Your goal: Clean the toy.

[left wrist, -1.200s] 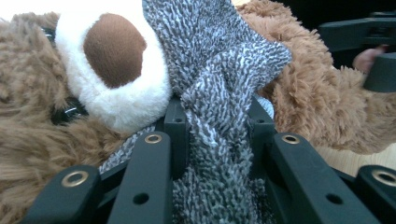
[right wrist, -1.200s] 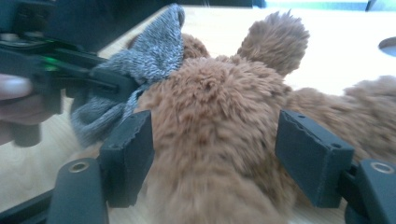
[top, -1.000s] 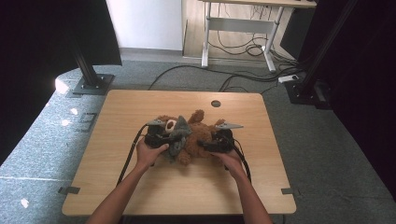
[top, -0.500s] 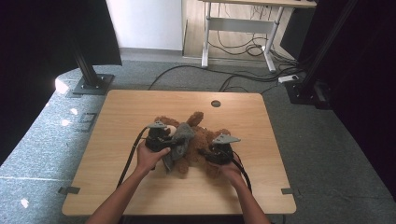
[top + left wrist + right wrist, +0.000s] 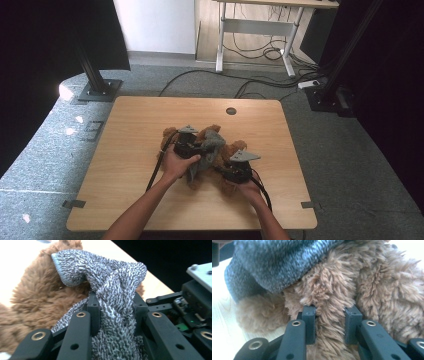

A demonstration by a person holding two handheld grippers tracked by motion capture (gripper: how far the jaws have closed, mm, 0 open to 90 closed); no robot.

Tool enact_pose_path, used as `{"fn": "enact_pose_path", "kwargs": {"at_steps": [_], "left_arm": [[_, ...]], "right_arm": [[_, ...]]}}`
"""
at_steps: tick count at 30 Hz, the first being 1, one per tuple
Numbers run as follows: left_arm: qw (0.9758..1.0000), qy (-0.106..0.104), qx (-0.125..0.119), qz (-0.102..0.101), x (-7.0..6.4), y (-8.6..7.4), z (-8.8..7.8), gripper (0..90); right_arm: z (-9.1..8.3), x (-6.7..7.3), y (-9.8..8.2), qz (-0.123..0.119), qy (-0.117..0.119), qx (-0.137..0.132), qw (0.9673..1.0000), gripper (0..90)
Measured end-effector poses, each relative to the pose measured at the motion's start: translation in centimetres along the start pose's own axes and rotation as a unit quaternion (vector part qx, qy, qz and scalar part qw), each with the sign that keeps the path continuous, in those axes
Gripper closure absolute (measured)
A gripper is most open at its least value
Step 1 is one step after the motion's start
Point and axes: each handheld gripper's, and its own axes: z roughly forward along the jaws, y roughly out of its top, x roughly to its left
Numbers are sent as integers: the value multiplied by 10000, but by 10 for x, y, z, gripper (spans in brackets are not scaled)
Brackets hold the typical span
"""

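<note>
Left tongs (image 5: 113, 312) around grey cloth (image 5: 117, 290)

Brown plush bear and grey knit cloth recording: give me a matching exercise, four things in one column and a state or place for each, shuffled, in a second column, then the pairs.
Things:
1. left gripper
2. right gripper
3. plush bear
4. table

States or places:
A. brown and shaggy, lying on the table under the cloth
B. clamped on the grey knit cloth
C. light wood, with a round hole near its far edge
D. jaws just closing, pinching a fold of brown fur

Pairs: 1-B, 2-D, 3-A, 4-C
</note>
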Motion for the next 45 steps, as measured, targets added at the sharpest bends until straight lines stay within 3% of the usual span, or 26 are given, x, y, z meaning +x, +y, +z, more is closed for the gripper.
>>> {"fn": "enact_pose_path", "kwargs": {"at_steps": [2,5,8,15,18,20,23,27,30,35,41,45], "left_arm": [[9999,149,-56,-11,6,-3,-8,682],[9991,365,-160,-172,25,-8,-26,684],[9982,303,-289,-437,43,-16,-42,685],[9957,341,-584,-633,61,-23,-70,687],[9935,449,-663,-815,75,-28,-83,689],[9918,412,-676,-1007,87,-36,-87,688],[9882,477,-762,-1240,100,-46,-94,689],[9863,691,-708,-1317,111,-54,-99,692],[9859,964,-618,-1219,114,-58,-101,693],[9828,1363,-314,-1205,125,-69,-101,698],[9806,1440,122,-1325,138,-89,-96,698],[9839,1279,-44,-1250,132,-86,-100,698]], "right_arm": [[0,2,0,-71,-5,0,10000,699],[-1,5,-1,-143,58,12,9999,710],[-2,11,-2,-282,140,73,9995,715],[-3,13,-4,-273,175,89,9994,716],[-4,12,-5,-240,199,81,9995,717],[-4,12,-5,-230,224,81,9995,719],[-4,12,-5,-228,229,83,9994,720],[-4,11,-6,-205,243,65,9995,720],[-4,11,-6,-195,255,63,9995,721],[-5,10,-6,-184,273,56,9994,722],[-6,9,-7,-157,272,59,9995,722],[-6,9,-7,-166,272,63,9995,722]]}}
